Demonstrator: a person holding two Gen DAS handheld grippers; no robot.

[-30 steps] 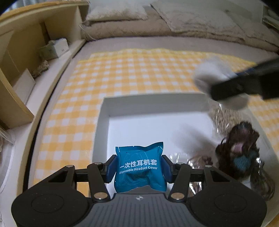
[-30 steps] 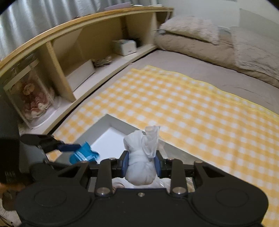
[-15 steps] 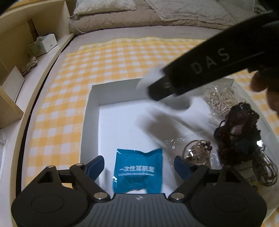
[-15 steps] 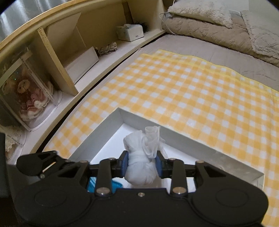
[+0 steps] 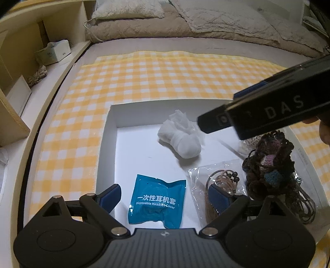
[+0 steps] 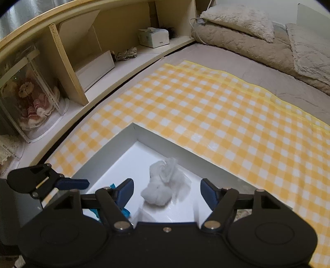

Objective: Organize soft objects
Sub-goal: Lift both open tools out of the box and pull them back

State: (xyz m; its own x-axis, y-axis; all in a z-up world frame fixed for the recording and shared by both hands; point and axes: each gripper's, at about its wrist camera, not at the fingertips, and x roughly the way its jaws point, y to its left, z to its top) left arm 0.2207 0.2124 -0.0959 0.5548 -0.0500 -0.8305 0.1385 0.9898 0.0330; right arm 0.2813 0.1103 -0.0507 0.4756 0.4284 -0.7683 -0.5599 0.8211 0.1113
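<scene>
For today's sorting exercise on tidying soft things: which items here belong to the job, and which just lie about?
Job:
- shallow white cardboard tray
- knotted white gauze bundle
- blue foil headset-cover packet
- dark crocheted yarn piece
- clear bag of hair ties

Lying about:
- white tissue box
- coiled rope
- beige pillow

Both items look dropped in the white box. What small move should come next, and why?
Probably lift both grippers clear of the white box. The left gripper has just opened over the blue packet, the right gripper over the white cloth bundle; both lie free inside.
</scene>
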